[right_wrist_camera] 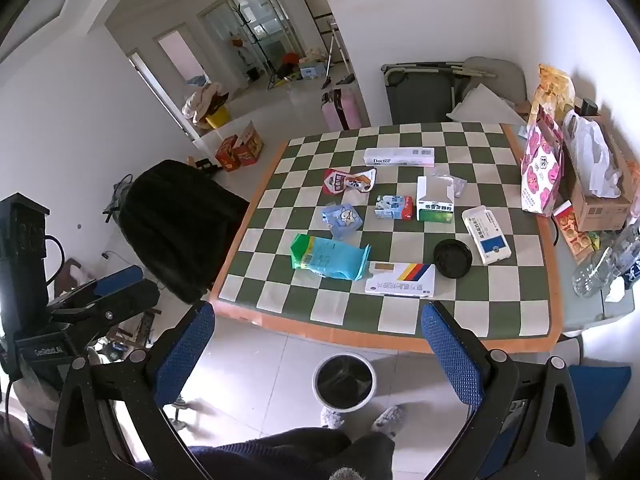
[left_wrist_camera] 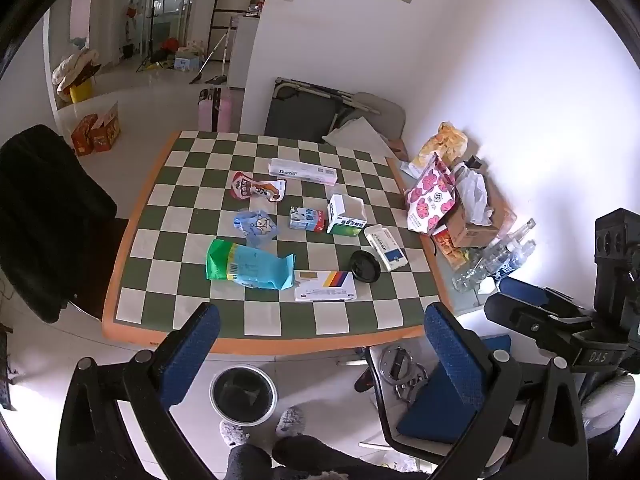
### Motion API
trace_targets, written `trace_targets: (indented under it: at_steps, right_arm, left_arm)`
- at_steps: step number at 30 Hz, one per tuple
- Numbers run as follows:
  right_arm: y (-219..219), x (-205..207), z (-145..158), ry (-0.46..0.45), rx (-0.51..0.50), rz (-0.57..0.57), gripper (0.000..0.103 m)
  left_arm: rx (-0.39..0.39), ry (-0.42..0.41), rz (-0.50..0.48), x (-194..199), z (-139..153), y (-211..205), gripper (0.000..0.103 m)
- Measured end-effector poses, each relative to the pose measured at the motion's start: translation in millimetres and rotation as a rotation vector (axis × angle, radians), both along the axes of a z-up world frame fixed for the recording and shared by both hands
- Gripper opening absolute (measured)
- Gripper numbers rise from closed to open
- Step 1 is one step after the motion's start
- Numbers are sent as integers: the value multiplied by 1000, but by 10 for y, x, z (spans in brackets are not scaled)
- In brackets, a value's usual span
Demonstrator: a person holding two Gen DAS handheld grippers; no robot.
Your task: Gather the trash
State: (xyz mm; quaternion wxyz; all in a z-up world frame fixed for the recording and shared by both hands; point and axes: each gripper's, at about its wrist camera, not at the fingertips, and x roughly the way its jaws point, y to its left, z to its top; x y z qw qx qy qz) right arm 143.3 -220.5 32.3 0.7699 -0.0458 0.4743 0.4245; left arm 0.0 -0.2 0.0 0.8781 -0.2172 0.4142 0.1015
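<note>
Bright daylight, fisheye-warped, blown-out edges.

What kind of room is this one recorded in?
Probably a lived-in home: a green-and-white checkered table strewn with packaging, a pink suitcase by the wall, and a black coat rack in the next room.

Nine pieces of litter lay on the surface (left_wrist_camera: 188, 216): five boxes (left_wrist_camera: 303, 173), three wrappers (left_wrist_camera: 248, 266) and one black lid (left_wrist_camera: 364, 266). One bin (left_wrist_camera: 243, 396) stood on the floor (dark inside).
</note>
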Motion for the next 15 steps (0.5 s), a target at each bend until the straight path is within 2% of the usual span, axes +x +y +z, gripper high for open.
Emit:
trace_targets:
  at_steps: [14,15]
  right_arm:
    - [-21,-20,20,-4,-2,-6,103]
    - [-34,-3,4,-3,0,0,103]
  left_arm:
    - [-17,-6,-10,20,-14,11,103]
    - [-20,-6,-11,118,0,-72,103]
